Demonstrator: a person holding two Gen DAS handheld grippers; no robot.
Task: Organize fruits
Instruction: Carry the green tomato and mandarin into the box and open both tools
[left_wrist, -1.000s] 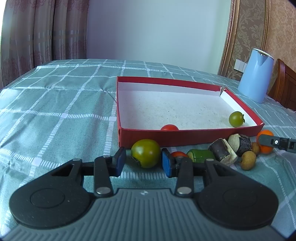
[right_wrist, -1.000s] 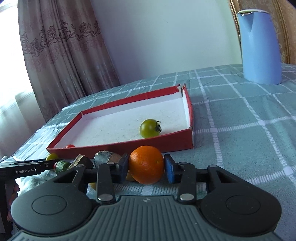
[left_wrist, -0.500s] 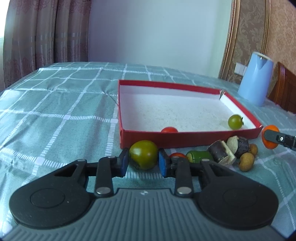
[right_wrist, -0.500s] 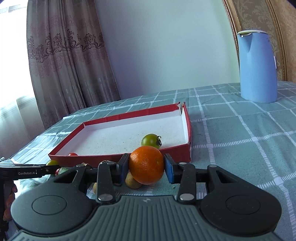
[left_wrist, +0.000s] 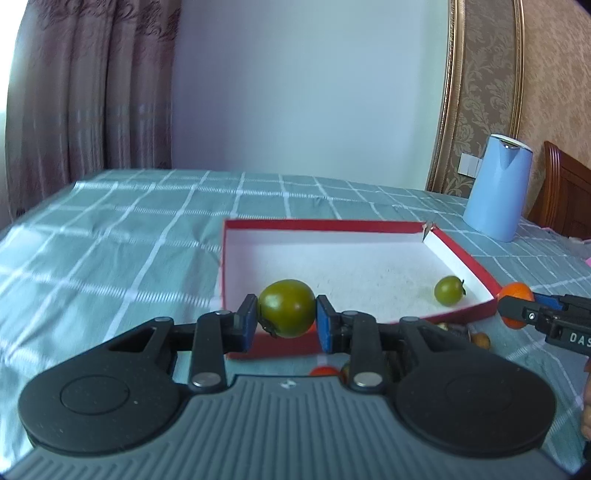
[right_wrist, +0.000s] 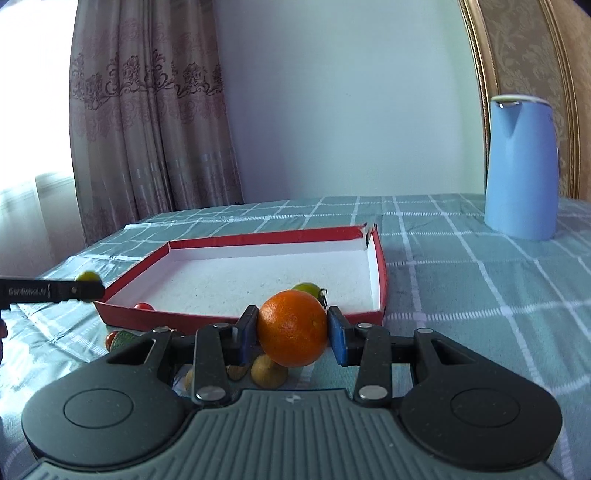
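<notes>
Item 1. Left tool (left_wrist: 286, 318): blue pads pressed on both sides of a large green tomato (left_wrist: 287, 308), having just closed onto it; fruit carried clear of the bench, in front of the box's near wall.

Item 2. Right tool (right_wrist: 292, 330): clamped narrow on an orange (right_wrist: 292, 328), held above the loose fruit.

Item 3. Red box (left_wrist: 463, 254), shallow, white inside, on a green checked cloth (left_wrist: 110, 236) covering the bench. Contents: a small green tomato (left_wrist: 448, 290) toward the 3 o'clock corner in the left view; a small red tomato (right_wrist: 143, 306) against the near wall, seen only in the right view, since the held tomato covers that spot in the left one.

Item 4. Loose fruit outside the box, near wall: a tan round fruit (right_wrist: 269, 371) under the orange, and a red and green piece (right_wrist: 117, 339) at 9 o'clock, right view. In the left view only scraps show past the tool.

Item 5. Blue kettle (right_wrist: 521, 166), at 2 o'clock, well apart from the box.

Item 6. Each view shows the other tool edge-on, with its fruit.
</notes>
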